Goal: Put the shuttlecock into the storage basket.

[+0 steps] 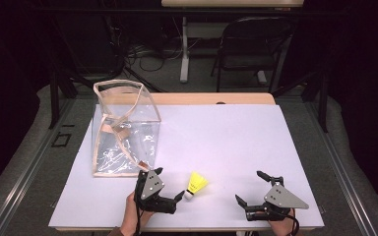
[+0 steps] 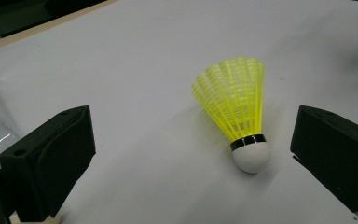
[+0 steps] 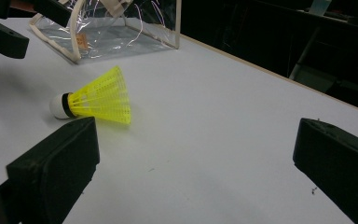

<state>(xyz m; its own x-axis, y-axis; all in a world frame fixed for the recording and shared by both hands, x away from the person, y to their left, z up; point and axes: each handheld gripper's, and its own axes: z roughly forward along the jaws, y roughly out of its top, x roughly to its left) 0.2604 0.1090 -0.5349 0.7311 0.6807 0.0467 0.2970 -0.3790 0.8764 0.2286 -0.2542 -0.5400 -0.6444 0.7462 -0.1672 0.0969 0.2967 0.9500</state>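
Note:
A yellow shuttlecock (image 1: 196, 184) with a white cork tip lies on its side on the white table cover (image 1: 226, 132), near the front edge. My left gripper (image 1: 169, 183) is open just left of it, jaws pointing at it. In the left gripper view the shuttlecock (image 2: 235, 109) lies between the spread jaws of that gripper (image 2: 191, 151), nearer the right one and touching neither. My right gripper (image 1: 249, 186) is open and empty to the right of the shuttlecock. In the right gripper view the shuttlecock (image 3: 100, 98) lies beyond the left jaw of the open gripper (image 3: 196, 163).
A clear plastic bag (image 1: 123, 130) with beige trim stands open at the table's left, also seen as the bag (image 3: 107, 28) behind the shuttlecock. A folding chair (image 1: 248, 44) and cables are on the floor beyond the table's far edge.

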